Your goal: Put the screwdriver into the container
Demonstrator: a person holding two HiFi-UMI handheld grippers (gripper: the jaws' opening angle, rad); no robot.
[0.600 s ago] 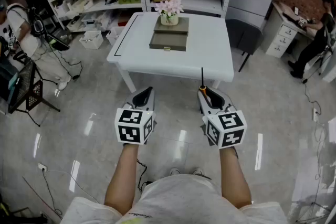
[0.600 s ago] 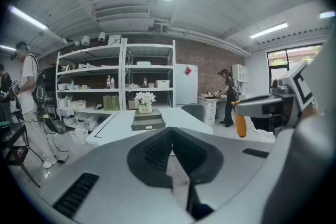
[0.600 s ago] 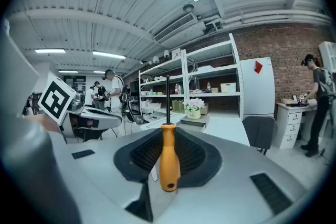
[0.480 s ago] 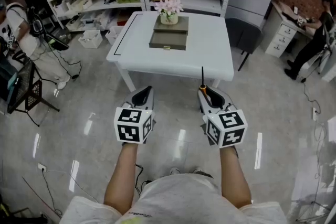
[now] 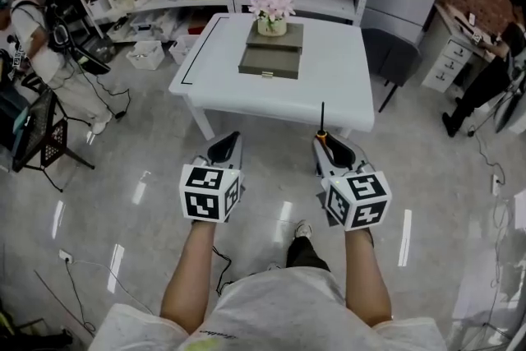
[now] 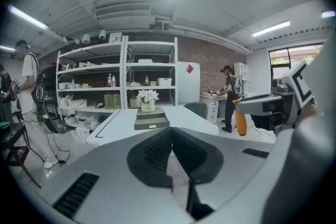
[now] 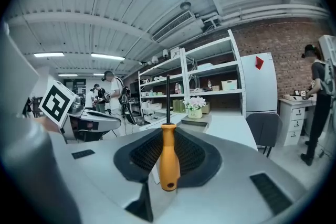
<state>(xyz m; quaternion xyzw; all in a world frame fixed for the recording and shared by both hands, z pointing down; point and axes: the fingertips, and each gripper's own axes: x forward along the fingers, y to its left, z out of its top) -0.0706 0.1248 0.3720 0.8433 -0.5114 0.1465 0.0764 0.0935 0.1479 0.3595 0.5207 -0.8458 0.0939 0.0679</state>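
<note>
My right tool is clenched on the screwdriver: in the right gripper view the orange handle sits pinched between the two dark pads, butt end toward the camera, with the thin black shaft running out past the jaw tips. Its long axis lies along the jaws and points forward, away from my body, toward the white table. In the head view the shaft's tip shows against the table's near edge, while the tool itself hangs over the glossy floor in front of the table. My left tool is level with the right one and well apart from it; in its own view the pads meet at the tips with nothing between them, so it is closed and empty. The container, a flat grey box, rests on the far half of the table, with a small pot of pale flowers standing on its back part. The screwdriver is still well short of the container.
</note>
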